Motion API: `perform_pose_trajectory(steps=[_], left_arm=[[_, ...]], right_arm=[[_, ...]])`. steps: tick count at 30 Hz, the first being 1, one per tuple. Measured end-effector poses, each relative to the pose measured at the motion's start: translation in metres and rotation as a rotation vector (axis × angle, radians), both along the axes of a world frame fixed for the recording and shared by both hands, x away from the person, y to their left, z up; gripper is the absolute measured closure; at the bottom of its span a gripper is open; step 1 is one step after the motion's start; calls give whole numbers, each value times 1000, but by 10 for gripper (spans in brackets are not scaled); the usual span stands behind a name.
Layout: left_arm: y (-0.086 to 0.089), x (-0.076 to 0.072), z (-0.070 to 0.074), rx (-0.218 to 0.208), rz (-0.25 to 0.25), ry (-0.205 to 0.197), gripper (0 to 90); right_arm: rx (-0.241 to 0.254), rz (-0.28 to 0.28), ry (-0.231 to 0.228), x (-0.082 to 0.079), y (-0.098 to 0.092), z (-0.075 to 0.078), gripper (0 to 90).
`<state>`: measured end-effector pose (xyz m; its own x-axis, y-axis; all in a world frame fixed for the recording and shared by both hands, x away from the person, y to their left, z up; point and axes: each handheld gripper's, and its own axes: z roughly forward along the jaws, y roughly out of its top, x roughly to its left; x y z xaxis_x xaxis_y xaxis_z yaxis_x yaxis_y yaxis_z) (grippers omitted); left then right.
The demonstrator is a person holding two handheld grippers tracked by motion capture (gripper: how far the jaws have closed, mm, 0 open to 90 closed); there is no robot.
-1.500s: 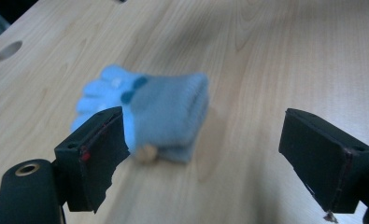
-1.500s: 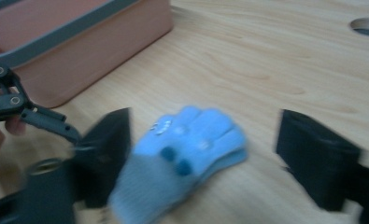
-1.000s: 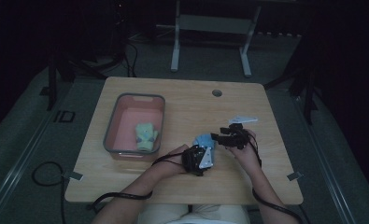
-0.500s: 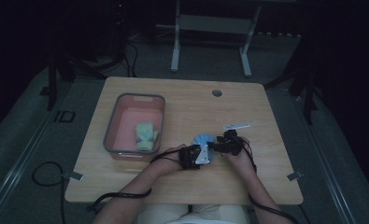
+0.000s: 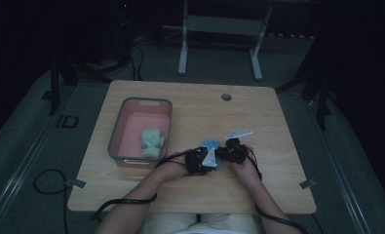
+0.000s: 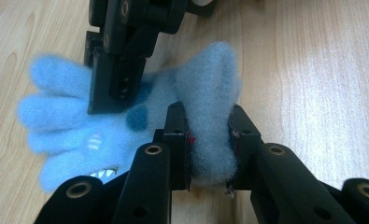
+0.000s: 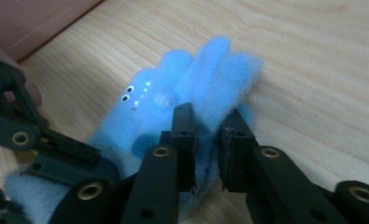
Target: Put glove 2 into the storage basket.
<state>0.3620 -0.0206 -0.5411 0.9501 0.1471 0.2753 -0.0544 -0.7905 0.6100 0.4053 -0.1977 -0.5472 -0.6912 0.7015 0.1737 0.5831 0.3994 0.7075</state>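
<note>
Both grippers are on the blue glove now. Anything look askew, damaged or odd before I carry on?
Nothing damaged. The blue glove is bunched: the left gripper pinches a raised fold at its cuff end, and the right gripper, whose jaws have just been closing, pinches its fingers.

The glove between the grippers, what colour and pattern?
Fluffy light blue glove with darker blue spots and small white markings; clearest in the left gripper view.

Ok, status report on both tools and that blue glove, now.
Left tool shut on blue glove cuff. Right tool just closed on its fingers. Glove on table. Nothing in the way.
</note>
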Motion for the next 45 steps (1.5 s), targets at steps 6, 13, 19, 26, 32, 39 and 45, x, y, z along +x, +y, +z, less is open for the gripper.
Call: perform_pose_trajectory(steps=[6, 13, 19, 26, 32, 39, 45], left_arm=[[3, -4, 11, 19, -3, -31, 748], [8, -8, 39, 4, 16, -43, 747], [12, -9, 59, -16, 22, -76, 747], [26, -5, 96, -3, 27, -151, 748], [41, -3, 110, 21, 37, -176, 748], [70, -3, 121, 42, 65, -183, 748], [94, -3, 128, 52, 88, -190, 748]], right_arm=[[21, 27, -35, -2, 0, 7, 813], [26, 46, -64, -4, 5, 30, 823], [35, 54, -101, -5, 6, 56, 829], [42, 61, -152, 0, 14, 90, 834], [66, 69, -160, 5, 25, 101, 834], [82, 104, -178, 12, 60, 113, 834], [98, 131, -182, 17, 85, 122, 833]])
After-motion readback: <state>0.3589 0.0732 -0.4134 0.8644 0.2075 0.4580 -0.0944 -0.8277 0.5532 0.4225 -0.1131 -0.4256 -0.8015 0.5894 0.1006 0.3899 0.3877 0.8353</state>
